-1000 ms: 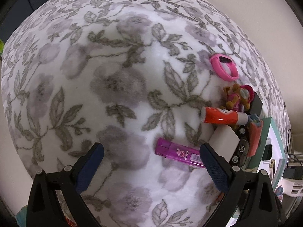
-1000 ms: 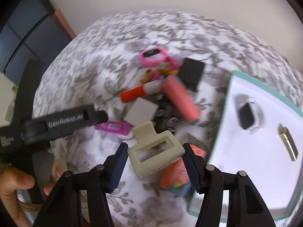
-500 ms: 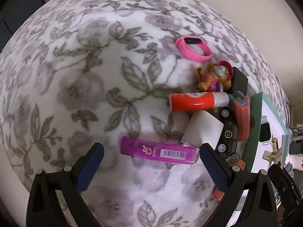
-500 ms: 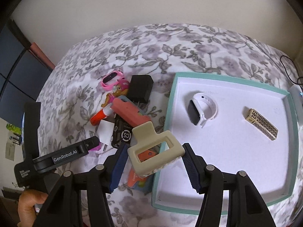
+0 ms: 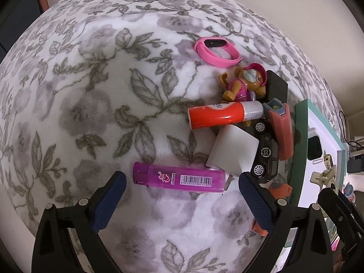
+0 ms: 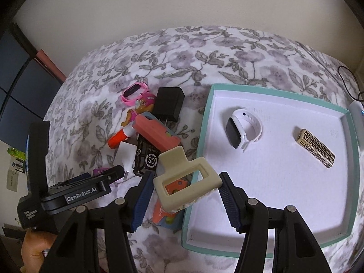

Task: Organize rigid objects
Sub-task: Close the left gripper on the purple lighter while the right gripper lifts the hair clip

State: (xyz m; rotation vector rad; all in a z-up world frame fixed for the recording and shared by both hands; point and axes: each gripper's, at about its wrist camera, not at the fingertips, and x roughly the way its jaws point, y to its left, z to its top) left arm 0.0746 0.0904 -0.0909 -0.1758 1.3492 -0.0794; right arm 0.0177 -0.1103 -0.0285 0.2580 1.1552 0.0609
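My right gripper (image 6: 185, 198) is clamped on the cream hair claw clip (image 6: 186, 179), which sits tilted between the two blue pads, over the left rim of the teal tray (image 6: 200, 136). My left gripper (image 5: 180, 199) is spread wide and holds nothing; the purple lighter (image 5: 179, 180) lies crosswise on the floral blanket (image 5: 91, 91) just ahead of its fingertips, between them. In the left wrist view, at about 2 o'clock from the lighter, a white adapter block (image 5: 234, 151) touches the lighter's right end. Beyond that, the orange glue stick (image 5: 224, 114) lies across the pile, with the black toy car (image 5: 266, 154) and a salmon case (image 5: 283, 134) just to its right. Farther out at 1 o'clock sits the pup figurine (image 5: 244, 84), leaning against a black charger (image 5: 276, 88), and past it the pink fitness band (image 5: 216, 52) lies apart on the blanket. In the right wrist view the tray holds a white smartwatch (image 6: 243, 128) at roughly 12 o'clock from the clip and a gold patterned lighter (image 6: 317, 150) at 2 o'clock, the two well apart. At 9 o'clock my left gripper's body is in frame, with the person's hand (image 6: 36, 248) below it.
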